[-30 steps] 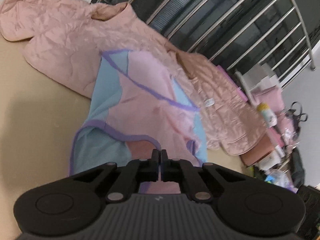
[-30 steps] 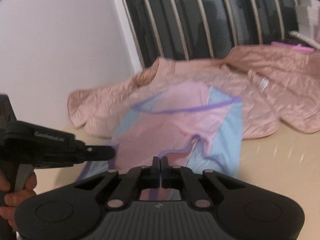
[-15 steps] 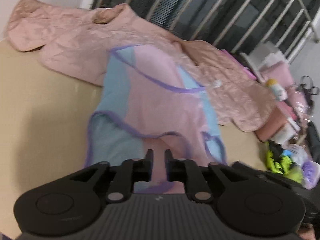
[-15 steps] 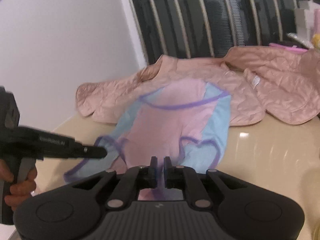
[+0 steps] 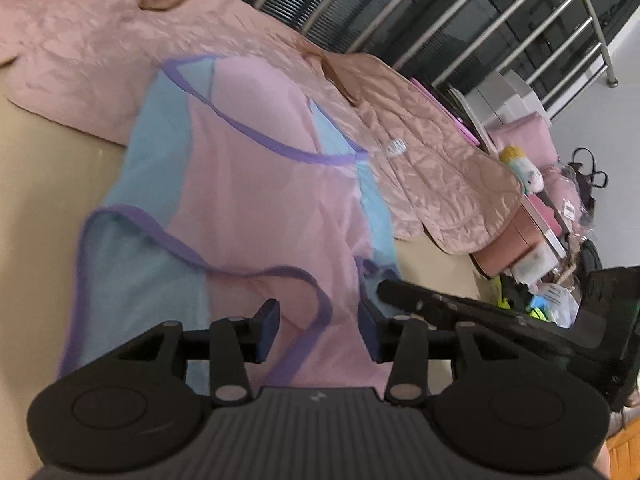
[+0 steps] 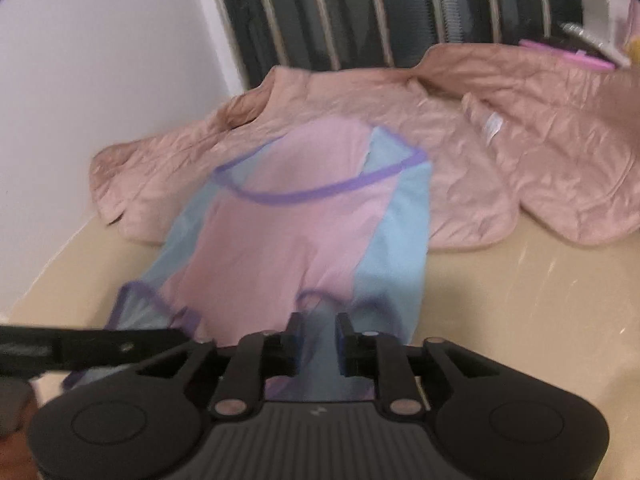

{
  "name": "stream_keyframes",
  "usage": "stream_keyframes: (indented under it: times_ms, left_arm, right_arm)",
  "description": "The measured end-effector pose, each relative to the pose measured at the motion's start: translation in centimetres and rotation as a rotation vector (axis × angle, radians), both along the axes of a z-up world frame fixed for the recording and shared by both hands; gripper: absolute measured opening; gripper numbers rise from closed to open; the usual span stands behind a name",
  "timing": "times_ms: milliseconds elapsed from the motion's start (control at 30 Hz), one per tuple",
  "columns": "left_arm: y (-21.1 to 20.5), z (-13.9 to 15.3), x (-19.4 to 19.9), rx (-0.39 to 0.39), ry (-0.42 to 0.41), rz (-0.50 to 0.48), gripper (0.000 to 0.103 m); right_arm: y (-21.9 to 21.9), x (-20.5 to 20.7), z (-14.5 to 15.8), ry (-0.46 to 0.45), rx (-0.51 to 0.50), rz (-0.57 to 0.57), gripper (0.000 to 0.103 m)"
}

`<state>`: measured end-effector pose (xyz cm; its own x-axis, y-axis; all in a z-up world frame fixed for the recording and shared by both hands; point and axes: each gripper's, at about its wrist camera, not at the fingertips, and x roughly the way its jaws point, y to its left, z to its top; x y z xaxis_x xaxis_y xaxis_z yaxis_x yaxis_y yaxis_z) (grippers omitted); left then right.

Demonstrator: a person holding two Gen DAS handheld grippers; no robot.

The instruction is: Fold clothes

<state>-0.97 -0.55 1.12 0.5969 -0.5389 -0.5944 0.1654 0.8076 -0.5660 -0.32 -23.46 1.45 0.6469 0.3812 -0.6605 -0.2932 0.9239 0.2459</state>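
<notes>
Shorts (image 5: 256, 208) lie flat on the table (image 5: 36, 200), waistband far, leg hems nearest. Left gripper (image 5: 318, 330) and right gripper (image 6: 318, 340), jaws just parting and empty, each hover over one hem, equally near. Jacket (image 5: 100, 60) lies behind.

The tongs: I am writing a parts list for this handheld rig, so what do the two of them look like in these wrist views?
Both are alike. The left tongs and right tongs are matte black, with two rounded lobes bearing circular recesses, a ribbed grey centre panel with a small pale logo, angular linkage arms with metallic pivot pins, and blue faces inside the short fingers. No cables or sleeves show.
</notes>
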Motion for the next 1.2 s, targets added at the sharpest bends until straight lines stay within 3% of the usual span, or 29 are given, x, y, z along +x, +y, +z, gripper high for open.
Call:
stream_keyframes:
  times_ms: [33, 67, 200, 333, 367, 400, 433, 567, 667, 767, 833, 967, 1000, 1033, 1067, 1200]
  left_arm:
    - [0.1, -0.1, -0.1, -0.012, -0.003, -0.009, 0.002]
    - [0.4, -0.2, -0.3, -0.026, -0.002, -0.009, 0.0]
    - [2.4, 0.2, -1.3, -0.079, 0.008, 0.03, 0.0]
    - [4.5, 1.0, -2.4, -0.115, 0.021, 0.073, 0.0]
    - [4.8, 1.2, -2.5, -0.108, 0.029, 0.084, 0.0]
    - [5.1, 1.4, -2.7, -0.102, 0.036, 0.093, 0.0]
    - [5.3, 1.5, -2.9, -0.104, 0.037, 0.099, 0.0]
    - [5.8, 1.8, -3.2, -0.115, 0.03, 0.103, 0.0]
    - [5.4, 1.3, -2.9, -0.08, 0.046, 0.097, 0.001]
    - [5.1, 0.7, -2.9, -0.057, 0.059, 0.106, 0.001]
    - [5.1, 0.4, -2.9, -0.055, 0.068, 0.112, 0.001]
    - [5.4, -0.1, -2.8, -0.077, 0.081, 0.111, 0.001]
    - [5.4, -0.2, -2.8, -0.083, 0.083, 0.109, 0.001]
    - [5.4, -0.2, -2.8, -0.088, 0.085, 0.109, 0.001]
    - [5.4, -0.2, -2.7, -0.091, 0.087, 0.11, 0.001]
    - [5.3, 0.6, -2.7, -0.07, 0.064, 0.105, 0.001]
  right_arm:
    - [-0.2, -0.7, 0.0, 0.008, 0.013, 0.017, 0.029]
    - [-0.6, -1.4, -0.1, 0.021, 0.035, 0.022, 0.029]
    - [-1.7, -3.3, -0.7, 0.089, 0.149, 0.045, 0.029]
    - [-0.9, -3.4, -1.7, 0.127, 0.2, 0.06, 0.029]
    - [-0.7, -3.5, -1.8, 0.131, 0.212, 0.065, 0.027]
    - [-0.6, -3.4, -1.8, 0.135, 0.235, 0.069, 0.017]
    - [-0.5, -3.5, -1.7, 0.13, 0.252, 0.069, 0.002]
    - [-0.4, -3.8, -0.9, 0.058, 0.267, 0.026, 0.002]
    - [-0.7, -3.9, -0.1, 0.021, 0.274, -0.001, 0.002]
    - [-0.5, -4.1, 0.4, 0.025, 0.232, 0.046, 0.014]
    - [0.1, -5.0, 0.6, 0.017, 0.186, 0.15, 0.035]
    - [1.7, -6.1, 0.3, 0.009, 0.079, 0.239, 0.036]
    - [1.9, -5.8, -0.1, 0.03, 0.083, 0.224, 0.034]
    - [1.9, -5.4, -0.4, 0.033, 0.096, 0.215, 0.016]
    - [2.0, -5.1, -0.6, 0.034, 0.111, 0.206, 0.005]
    - [1.9, -4.4, 0.1, -0.05, 0.094, 0.156, 0.004]
